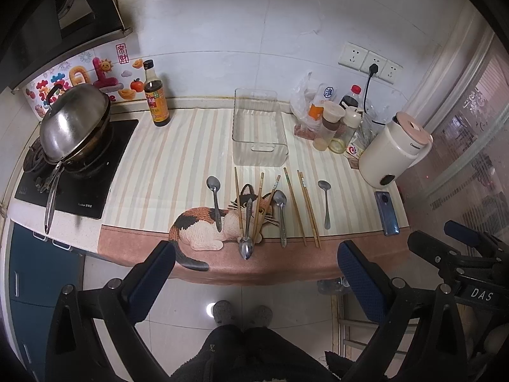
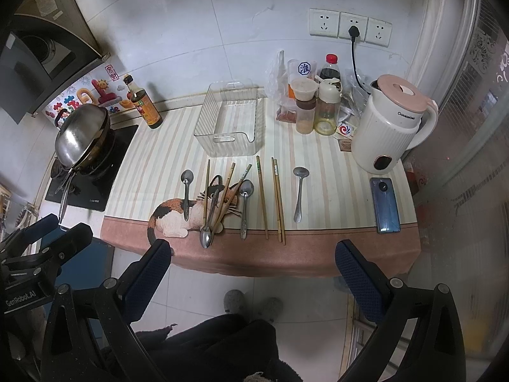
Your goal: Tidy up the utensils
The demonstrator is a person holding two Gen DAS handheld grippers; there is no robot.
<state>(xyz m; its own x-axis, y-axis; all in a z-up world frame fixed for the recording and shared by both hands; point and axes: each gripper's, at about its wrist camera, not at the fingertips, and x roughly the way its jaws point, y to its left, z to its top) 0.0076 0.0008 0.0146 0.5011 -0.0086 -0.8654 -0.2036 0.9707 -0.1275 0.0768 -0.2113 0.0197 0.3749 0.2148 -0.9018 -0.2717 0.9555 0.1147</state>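
Observation:
Several metal spoons and wooden chopsticks lie in a row on the striped cat mat (image 1: 165, 172) (image 2: 152, 165). The leftmost spoon (image 1: 215, 200) (image 2: 186, 195) and the rightmost spoon (image 1: 325, 202) (image 2: 299, 191) lie apart; a spoon (image 1: 246, 235) (image 2: 208, 226) lies among crossed chopsticks (image 1: 257, 203) (image 2: 224, 194). A pair of chopsticks (image 1: 308, 208) (image 2: 277, 200) lies straight. An empty clear plastic bin (image 1: 258, 127) (image 2: 230, 119) stands behind them. My left gripper (image 1: 256, 261) and right gripper (image 2: 253, 259) are open and empty, held off the counter's front edge.
A wok with lid (image 1: 74, 124) (image 2: 81, 133) sits on the stove at left, a sauce bottle (image 1: 156, 95) (image 2: 143, 103) beside it. Condiment jars (image 1: 334, 121) (image 2: 315, 108), a white kettle (image 1: 393, 149) (image 2: 391, 124) and a phone (image 1: 386, 208) (image 2: 384, 205) stand at right.

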